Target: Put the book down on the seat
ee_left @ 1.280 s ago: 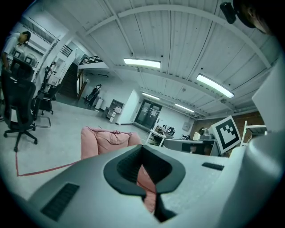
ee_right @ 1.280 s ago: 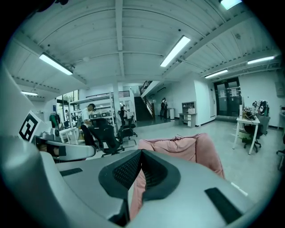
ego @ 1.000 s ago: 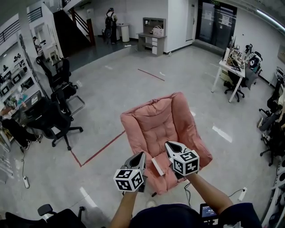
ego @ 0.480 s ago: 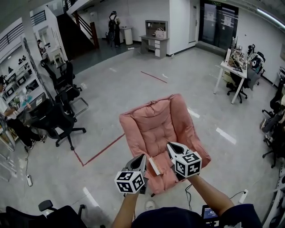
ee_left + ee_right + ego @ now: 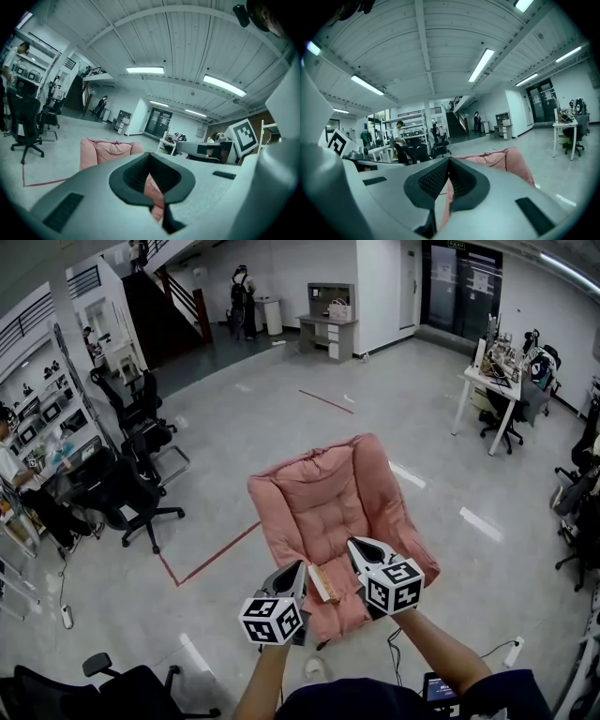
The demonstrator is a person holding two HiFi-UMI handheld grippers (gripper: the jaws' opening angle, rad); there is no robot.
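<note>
A pink padded armchair (image 5: 319, 502) stands on the grey floor, and its back shows in the left gripper view (image 5: 101, 150) and the right gripper view (image 5: 506, 157). Over the seat's front edge a thin book (image 5: 322, 582), tan with white page edges, stands on edge between my two grippers. It looks wedged between their inner sides. My left gripper (image 5: 300, 566) (image 5: 151, 161) is shut. My right gripper (image 5: 353, 543) (image 5: 449, 161) is shut too. Only a sliver of pink chair shows through each pair of jaws. How the book is gripped is hidden.
Black office chairs (image 5: 122, 493) and shelving stand at the left, and a red tape line (image 5: 211, 554) crosses the floor. A white desk (image 5: 487, 390) with chairs is at the right. People stand far off by the stairs (image 5: 244, 292) and at the left.
Both grippers, with the book between them, have edged forward over the chair's front edge. The jaws have stayed shut.
</note>
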